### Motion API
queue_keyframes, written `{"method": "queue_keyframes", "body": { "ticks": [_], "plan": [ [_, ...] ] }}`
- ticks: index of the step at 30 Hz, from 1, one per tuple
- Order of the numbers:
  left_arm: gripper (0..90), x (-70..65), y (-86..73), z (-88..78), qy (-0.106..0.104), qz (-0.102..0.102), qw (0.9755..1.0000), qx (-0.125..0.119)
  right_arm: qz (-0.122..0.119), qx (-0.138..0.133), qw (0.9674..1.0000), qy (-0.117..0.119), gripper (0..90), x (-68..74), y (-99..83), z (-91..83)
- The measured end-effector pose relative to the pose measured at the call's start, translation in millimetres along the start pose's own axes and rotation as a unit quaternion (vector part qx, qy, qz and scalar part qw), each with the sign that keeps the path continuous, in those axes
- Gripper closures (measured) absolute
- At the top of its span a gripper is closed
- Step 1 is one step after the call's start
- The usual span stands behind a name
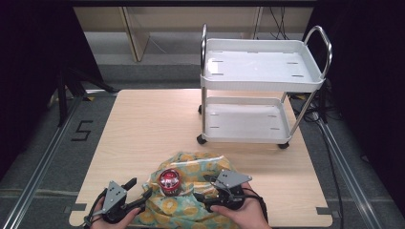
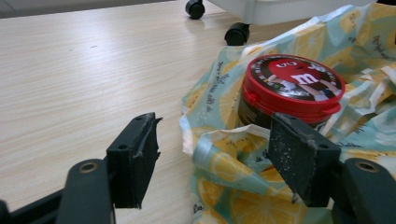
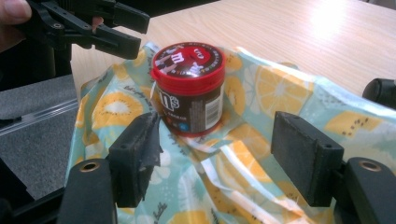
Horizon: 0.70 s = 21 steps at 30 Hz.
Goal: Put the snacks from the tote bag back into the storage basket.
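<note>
Candy jar (image 1: 170, 182) with a red lid sits on a printed bag near the 6 o'clock edge of the bench (image 1: 143, 129). That is the thing both tools are near.

Biggest first. The bench is pale wood. At about 1 o'clock on it stands a white cart (image 1: 258, 90) with two trays and small black wheels. Both trays look bare.

Next comes the fruit bag (image 1: 191, 200). It is blue-green with yellow fruit slices on it. It lies crumpled and spread out under the jar, close to the person's hands. In the right tool view its edge rises behind the jar, so the jar may sit in the bag's open mouth, but I cannot tell for sure.

Then the tools. The left tool (image 1: 141, 188) is at 9 o'clock from the jar. Its jaws are wide apart and hold nothing. In its own view a fold of the bag lies between them. The right tool (image 1: 204, 187) is at 3 o'clock from the jar. Its jaws are wide apart too, with the bag under them.

Last is the jar, the smallest thing. It stands upright.

I think the job is only starting. Nothing is gripped yet. The jar and the bag are not yet picked up, and the cart is well apart from them.
</note>
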<state>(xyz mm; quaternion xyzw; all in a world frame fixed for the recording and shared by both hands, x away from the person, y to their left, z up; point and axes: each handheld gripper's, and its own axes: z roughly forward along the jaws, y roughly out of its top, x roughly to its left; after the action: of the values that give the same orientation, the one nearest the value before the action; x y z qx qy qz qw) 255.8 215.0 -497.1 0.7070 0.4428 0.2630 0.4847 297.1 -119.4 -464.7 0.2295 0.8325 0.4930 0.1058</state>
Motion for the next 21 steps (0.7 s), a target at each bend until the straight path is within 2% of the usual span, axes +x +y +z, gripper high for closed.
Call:
{"method": "queue_keyframes", "body": {
  "ticks": [3,4,5,8,10,11,12,13,16,19,21],
  "plan": [
    [30.0,2.1,-1.1,0.7,0.001,-0.012,0.9999,0.0,-0.002,0.001,1.0,0.0,33.2,-1.2,4.2,0.8],
    [29.1,2.2,-0.8,-0.2,0.008,-0.013,0.9999,0.006,0.002,0.002,1.0,-0.003,33.0,-0.7,5.7,1.5],
    [28.5,2.8,-1.0,0.8,0.005,-0.015,0.9999,-0.001,-0.004,0.0,1.0,-0.003,32.6,-2.4,8.0,2.8],
    [27.5,2.2,-0.1,-0.6,0.008,-0.012,0.9999,-0.001,0.001,0.003,1.0,-0.005,31.6,-1.8,13.2,8.1],
    [27.3,1.0,0.1,-1.1,0.01,-0.011,0.9999,0.002,-0.012,0.004,0.9999,-0.004,30.8,-2.2,16.6,14.2],
    [27.1,0.3,-0.3,0.2,0.004,-0.012,0.9999,-0.006,-0.011,0.007,0.9999,-0.002,30.1,-1.7,18.6,17.9],
    [27.0,-0.1,0.0,-1.4,0.01,-0.007,0.9999,0.004,-0.008,0.01,0.9999,0.003,29.2,-1.0,20.1,21.1],
    [26.9,-0.7,-0.3,-0.5,0.009,-0.01,0.9999,0.0,-0.014,0.012,0.9998,0.001,28.5,-1.0,21.0,24.3],
    [26.9,-0.4,-0.4,-0.2,0.006,-0.007,1.0,0.0,-0.006,0.018,0.9998,0.0,27.2,0.6,22.7,30.3],
    [27.4,1.3,-0.1,-0.1,0.01,-0.004,0.9999,0.002,-0.02,0.027,0.9994,0.008,24.0,0.9,24.6,43.4],
    [27.5,1.4,-0.4,-0.3,0.011,-0.008,0.9999,0.003,-0.017,0.034,0.9993,0.009,22.8,2.6,25.0,49.3]
  ]
}}
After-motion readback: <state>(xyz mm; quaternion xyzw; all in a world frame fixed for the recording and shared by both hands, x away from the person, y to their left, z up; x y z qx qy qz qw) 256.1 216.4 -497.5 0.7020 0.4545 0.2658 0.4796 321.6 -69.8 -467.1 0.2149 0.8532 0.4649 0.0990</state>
